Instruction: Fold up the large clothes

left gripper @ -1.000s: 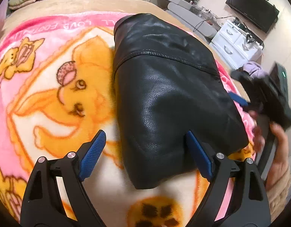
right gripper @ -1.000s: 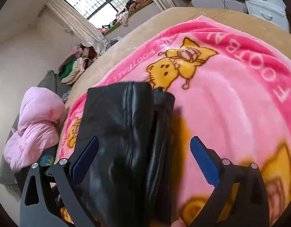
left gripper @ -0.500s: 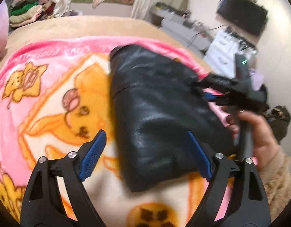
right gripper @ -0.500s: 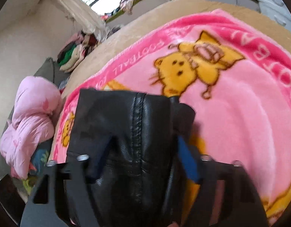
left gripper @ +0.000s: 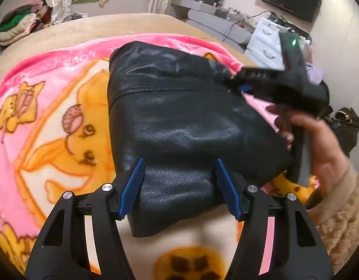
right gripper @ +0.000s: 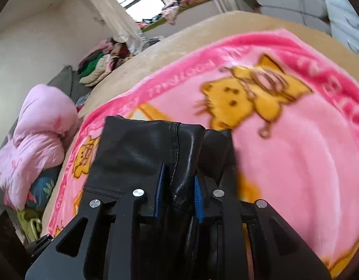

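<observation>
- Folded black leather jacket (left gripper: 179, 126) lies on the pink cartoon blanket (left gripper: 51, 121) covering the bed.
- Left gripper (left gripper: 180, 186): fingers parted wide, straddling the jacket's near end.
- Right gripper (right gripper: 177, 186): fingers pinching the jacket's edge fold.

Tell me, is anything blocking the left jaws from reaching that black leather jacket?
Nothing visible. The left gripper is open, jaws straddling the black leather jacket's near end. The right gripper is shut on its edge.
</observation>
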Tool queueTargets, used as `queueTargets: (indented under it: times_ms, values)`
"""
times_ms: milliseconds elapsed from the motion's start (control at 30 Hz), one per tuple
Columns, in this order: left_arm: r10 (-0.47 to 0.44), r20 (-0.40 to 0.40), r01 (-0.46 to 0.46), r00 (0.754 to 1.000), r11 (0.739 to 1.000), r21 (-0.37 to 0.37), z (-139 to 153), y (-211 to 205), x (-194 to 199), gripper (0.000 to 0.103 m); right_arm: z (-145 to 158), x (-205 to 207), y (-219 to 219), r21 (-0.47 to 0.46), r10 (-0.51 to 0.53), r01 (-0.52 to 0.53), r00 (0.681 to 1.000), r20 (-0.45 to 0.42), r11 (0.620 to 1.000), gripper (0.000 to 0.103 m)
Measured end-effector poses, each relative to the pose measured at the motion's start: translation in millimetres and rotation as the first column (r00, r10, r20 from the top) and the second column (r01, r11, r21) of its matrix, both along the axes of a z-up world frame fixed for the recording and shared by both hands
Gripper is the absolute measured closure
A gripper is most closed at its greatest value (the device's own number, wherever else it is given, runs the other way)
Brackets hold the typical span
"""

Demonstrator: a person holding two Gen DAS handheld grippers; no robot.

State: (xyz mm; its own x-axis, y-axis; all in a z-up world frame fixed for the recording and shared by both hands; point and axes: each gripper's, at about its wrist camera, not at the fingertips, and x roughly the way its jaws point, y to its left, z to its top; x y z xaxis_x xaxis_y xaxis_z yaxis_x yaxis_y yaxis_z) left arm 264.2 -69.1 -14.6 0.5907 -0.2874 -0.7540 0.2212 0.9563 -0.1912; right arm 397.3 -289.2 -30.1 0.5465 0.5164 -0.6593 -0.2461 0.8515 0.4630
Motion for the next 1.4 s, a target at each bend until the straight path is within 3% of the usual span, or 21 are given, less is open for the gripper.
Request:
queueTargets:
  times_ms: [267, 333, 400, 467, 633, 967, 1267, 1400]
  values:
    - [-0.038, 0.023, 0.038, 0.999, 0.999, 0.009, -0.6, -11.5, -2.4, 0.048, -25.3, -8.9, -13.7, -0.015, -0.06, 0.06, 0.998, -0.004, 0.998, 0.075]
    - [-0.037, 0.022, 0.037, 0.999, 0.999, 0.023, -1.9, -13.2, -3.3, 0.044, -21.8, -11.6, -13.8, -0.023, -0.063, 0.063, 0.998, -0.004, 0.998, 0.072]
    - [-0.03, 0.017, 0.03, 0.999, 0.999, 0.037, -2.3, -14.9, -4.3, 0.042, -14.1, -15.5, -16.1, -0.032, -0.066, 0.066, 0.998, 0.005, 0.997, 0.058]
    - [-0.027, 0.018, 0.026, 0.999, 0.999, 0.041, -2.2, -13.5, -3.3, 0.041, -7.2, -19.7, -15.7, -0.064, -0.064, 0.066, 0.998, 0.025, 0.996, 0.051]
    - [-0.017, 0.012, 0.017, 1.0, 1.0, 0.018, -1.4, -11.2, -3.5, 0.041, -3.8, -28.2, -18.0, -0.076, -0.07, 0.072, 0.997, 0.036, 0.994, 0.048]
    - [-0.012, 0.006, 0.012, 1.0, 1.0, 0.007, 1.1, -10.4, -6.8, 0.037, 20.8, -65.7, -23.8, -0.167, -0.062, 0.081, 0.991, 0.116, 0.983, 0.029]
    - [0.003, 0.014, -0.003, 1.0, 1.0, -0.005, 7.4, -7.0, -9.7, 0.036, 43.1, -98.2, -15.0, -0.105, 0.002, 0.016, 0.986, 0.167, 0.994, 0.024]
    - [0.02, 0.025, -0.02, 0.999, 1.0, -0.003, 11.9, -3.0, -10.5, 0.029, 39.6, -110.2, -4.7, -0.138, 0.021, 0.0, 0.988, 0.155, 0.99, 0.024]
